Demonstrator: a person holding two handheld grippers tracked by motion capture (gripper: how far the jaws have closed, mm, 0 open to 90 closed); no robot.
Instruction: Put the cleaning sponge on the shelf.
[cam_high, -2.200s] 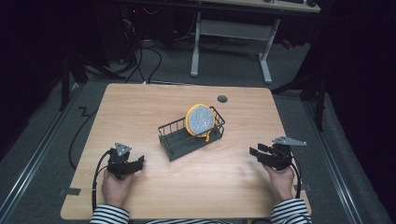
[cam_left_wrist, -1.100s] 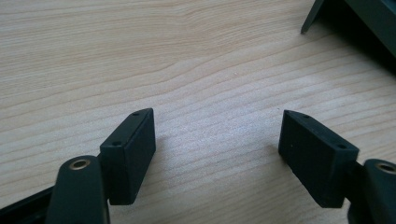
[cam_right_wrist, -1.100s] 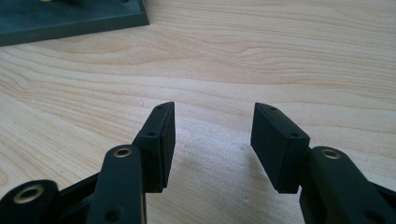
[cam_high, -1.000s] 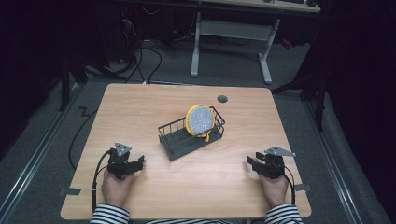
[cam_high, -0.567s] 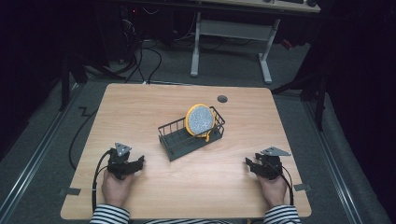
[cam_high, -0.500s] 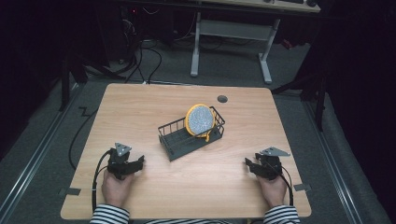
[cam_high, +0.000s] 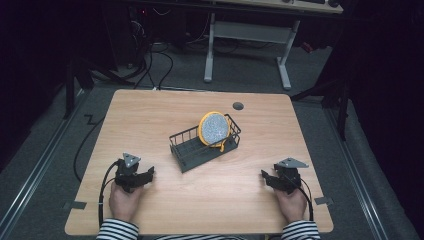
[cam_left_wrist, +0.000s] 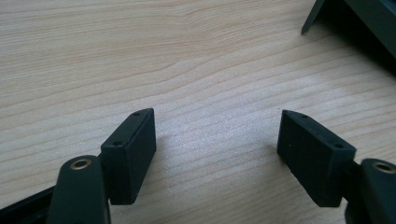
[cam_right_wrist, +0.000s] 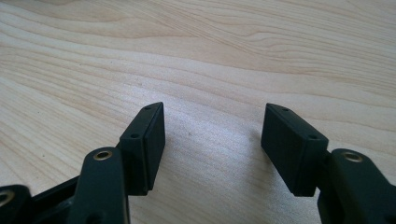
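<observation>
Both tongs, left (cam_high: 148, 174) and right (cam_high: 265, 176), spread, empty, low over surface (cam_high: 150, 120); plate (cam_high: 214, 128) upright in rack (cam_high: 192, 147); nothing visibly left.

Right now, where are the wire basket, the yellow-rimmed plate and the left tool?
wire basket (cam_high: 186, 148), high view, on its front left wall.
yellow-rimmed plate (cam_high: 215, 128), high view, on its speckled face.
left tool (cam_high: 150, 173), high view, between its jaw tips.

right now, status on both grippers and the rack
Left gripper open, empty, low over table. Right gripper open, empty. Yellow-rimmed plate upright in wire dish rack, untouched. Nothing in the way.
</observation>
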